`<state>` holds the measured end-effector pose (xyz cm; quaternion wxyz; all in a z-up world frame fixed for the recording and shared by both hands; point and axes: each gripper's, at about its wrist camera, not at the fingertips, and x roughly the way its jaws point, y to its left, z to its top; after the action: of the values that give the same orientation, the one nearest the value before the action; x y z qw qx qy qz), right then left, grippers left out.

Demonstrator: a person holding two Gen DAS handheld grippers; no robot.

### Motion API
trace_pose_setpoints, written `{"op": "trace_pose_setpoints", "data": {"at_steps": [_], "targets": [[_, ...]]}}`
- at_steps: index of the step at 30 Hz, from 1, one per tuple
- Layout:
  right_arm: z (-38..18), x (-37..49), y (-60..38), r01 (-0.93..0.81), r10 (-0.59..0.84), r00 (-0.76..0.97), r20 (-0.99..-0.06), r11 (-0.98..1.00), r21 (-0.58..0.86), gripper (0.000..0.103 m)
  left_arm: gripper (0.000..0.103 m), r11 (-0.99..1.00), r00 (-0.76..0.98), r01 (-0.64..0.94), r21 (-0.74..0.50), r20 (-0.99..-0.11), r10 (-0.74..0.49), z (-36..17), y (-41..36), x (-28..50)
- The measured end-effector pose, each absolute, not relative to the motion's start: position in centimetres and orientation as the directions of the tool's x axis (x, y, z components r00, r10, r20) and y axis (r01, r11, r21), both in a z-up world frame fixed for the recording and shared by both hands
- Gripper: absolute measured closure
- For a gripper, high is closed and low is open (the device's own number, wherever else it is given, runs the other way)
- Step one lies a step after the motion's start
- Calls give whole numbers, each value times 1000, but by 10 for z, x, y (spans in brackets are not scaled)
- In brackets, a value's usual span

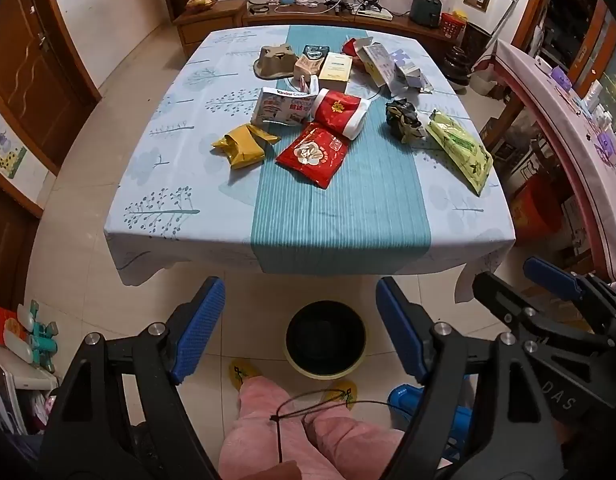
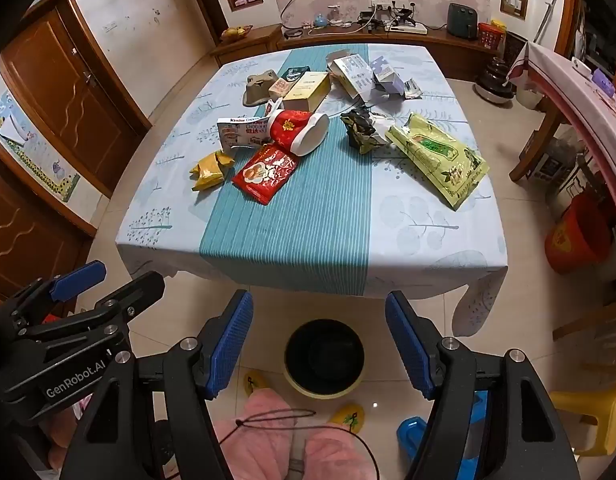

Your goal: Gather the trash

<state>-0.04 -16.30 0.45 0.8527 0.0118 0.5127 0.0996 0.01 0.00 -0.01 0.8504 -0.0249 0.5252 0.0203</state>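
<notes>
Left gripper (image 1: 298, 330) and right gripper (image 2: 319, 344) gape empty at frame bottom; bin (image 1: 325, 338) interior dark, far boxes (image 1: 381, 62) overlapping, labels unreadable.

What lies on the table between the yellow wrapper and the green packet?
Between the yellow wrapper and the green packet, both wrist views show the flat red packet on the teal stripe, then bare cloth.

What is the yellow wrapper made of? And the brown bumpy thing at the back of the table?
The yellow wrapper looks like thin shiny plastic or foil: it is crinkled and catches the light. The brown bumpy thing looks like molded paper pulp, maybe a cup carrier: matte, dull and stiff-looking. I can't be sure of either.
</notes>
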Motion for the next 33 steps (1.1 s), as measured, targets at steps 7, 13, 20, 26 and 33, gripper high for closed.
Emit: {"op": "trace_pose_setpoints", "data": {"at_steps": [7, 13, 20, 26, 33], "targets": [[5, -2, -164, -162, 182, 464, -867, 980, 119, 33, 27, 997, 454, -70, -16, -891, 18, 1, 1, -1], [6, -4, -168, -160, 195, 455, -869, 978, 136, 33, 27, 997, 457, -78, -27, -890, 12, 4, -2, -3], [9, -8, -163, -154, 190, 457, -869, 979, 133, 33, 27, 998, 460, -59, -35, -888, -4, 4, -4, -5], [11, -15, -162, -152, 193, 465, -864, 979, 137, 33, 27, 998, 454, -62, -29, -891, 2, 0, -5, -5], [11, -16, -161, -155, 198, 467, -862, 978, 141, 33, 27, 998, 449, -53, -42, -893, -14, 7, 0, -8]]}}
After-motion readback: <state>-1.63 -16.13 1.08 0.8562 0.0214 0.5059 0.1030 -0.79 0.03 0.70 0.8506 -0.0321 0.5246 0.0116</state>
